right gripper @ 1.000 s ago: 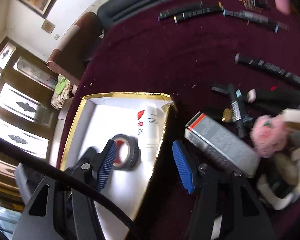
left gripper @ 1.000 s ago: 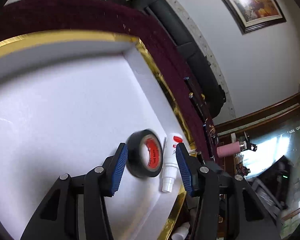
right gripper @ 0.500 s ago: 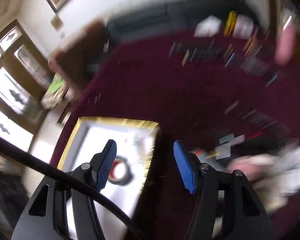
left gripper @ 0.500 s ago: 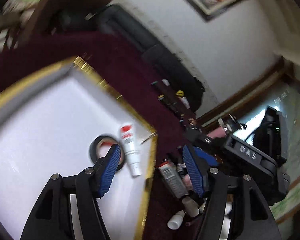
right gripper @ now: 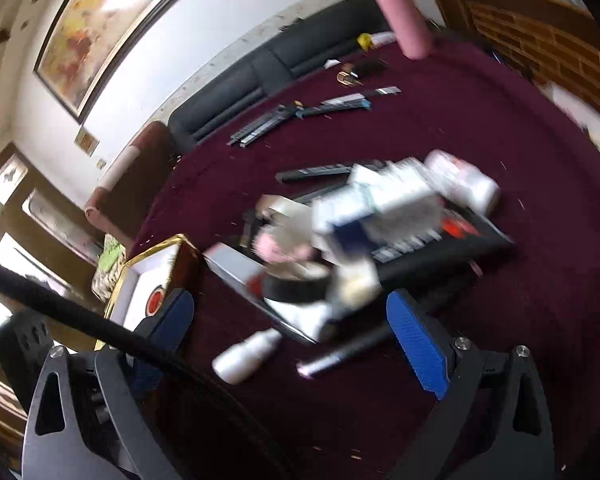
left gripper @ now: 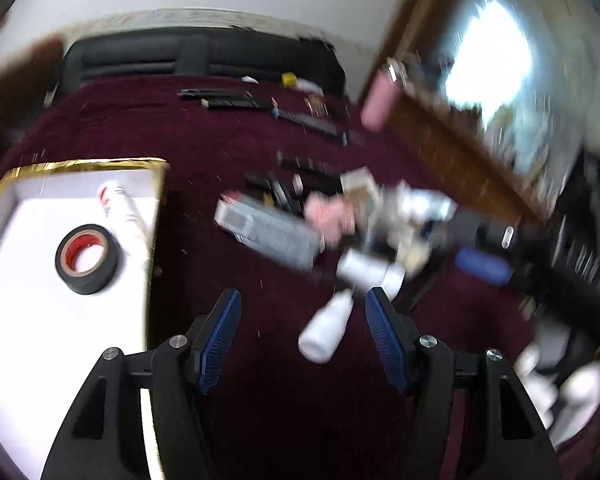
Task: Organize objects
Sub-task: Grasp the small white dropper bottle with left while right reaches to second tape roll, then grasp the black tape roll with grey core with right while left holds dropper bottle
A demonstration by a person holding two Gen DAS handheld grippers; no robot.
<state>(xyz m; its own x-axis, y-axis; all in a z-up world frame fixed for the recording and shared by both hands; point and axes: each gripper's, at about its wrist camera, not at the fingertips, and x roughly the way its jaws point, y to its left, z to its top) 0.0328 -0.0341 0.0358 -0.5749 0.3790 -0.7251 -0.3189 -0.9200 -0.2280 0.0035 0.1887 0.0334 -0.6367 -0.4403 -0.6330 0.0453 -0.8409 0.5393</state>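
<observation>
Left wrist: white bottle [left gripper: 326, 330] (lying) between open fingers [left gripper: 220, 338].

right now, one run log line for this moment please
left hand-held gripper: open, empty | right hand-held gripper: jaws just opening, empty | tape, tube: in box | small bottle: on cloth

Both wrist views angle down over maroon cloth [left gripper: 228, 128]; share clutter pile [right gripper: 364, 220], gold-rimmed box [left gripper: 80, 165].

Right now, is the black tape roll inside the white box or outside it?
Inside. The black tape roll lies flat on the floor of the gold-edged white box, beside a white tube.
</observation>
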